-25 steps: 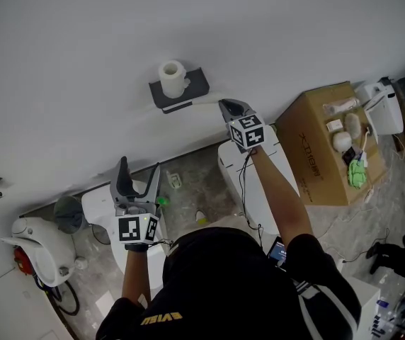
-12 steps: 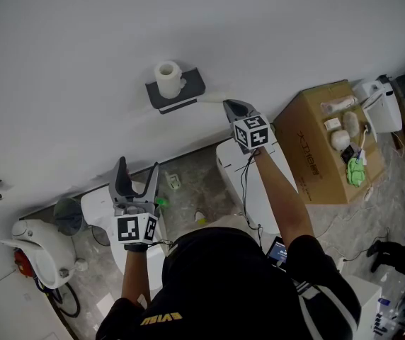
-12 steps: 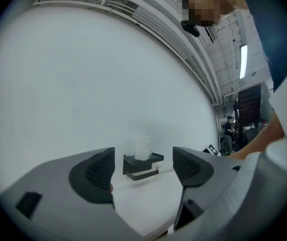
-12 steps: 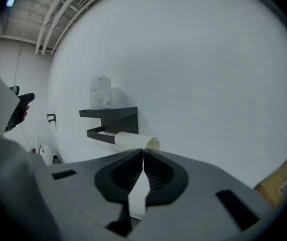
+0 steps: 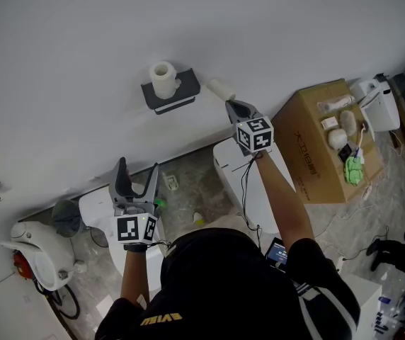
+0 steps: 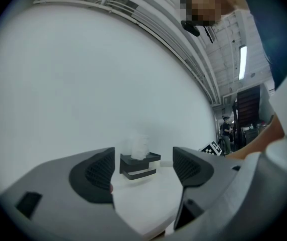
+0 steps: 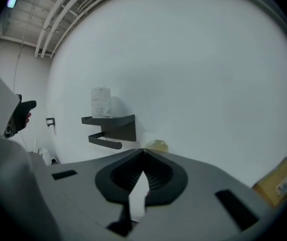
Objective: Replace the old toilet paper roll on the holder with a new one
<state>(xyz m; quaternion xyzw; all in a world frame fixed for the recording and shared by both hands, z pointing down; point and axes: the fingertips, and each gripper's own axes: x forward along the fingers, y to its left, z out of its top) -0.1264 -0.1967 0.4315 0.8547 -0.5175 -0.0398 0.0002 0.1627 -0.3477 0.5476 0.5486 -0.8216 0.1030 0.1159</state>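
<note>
While pinching a pale, cardboard-coloured tube point(image 5: 221, 89) just right of the holder point(image 5: 185, 92), clamps the right gripper point(image 5: 228, 104) flat shut on its thin wall. Holds the left gripper point(image 5: 139, 178) well below the holder, ribbed dark pads point(image 6: 99, 172) spread wide, empty. Finds a soft white roll point(image 5: 163, 78) upright on the holder's flat black top.

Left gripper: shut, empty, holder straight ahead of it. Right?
Not quite. The left gripper is open, not shut: the left gripper view shows its jaws well apart. The rest holds: it grips nothing, and the holder sits straight ahead of it.
</note>
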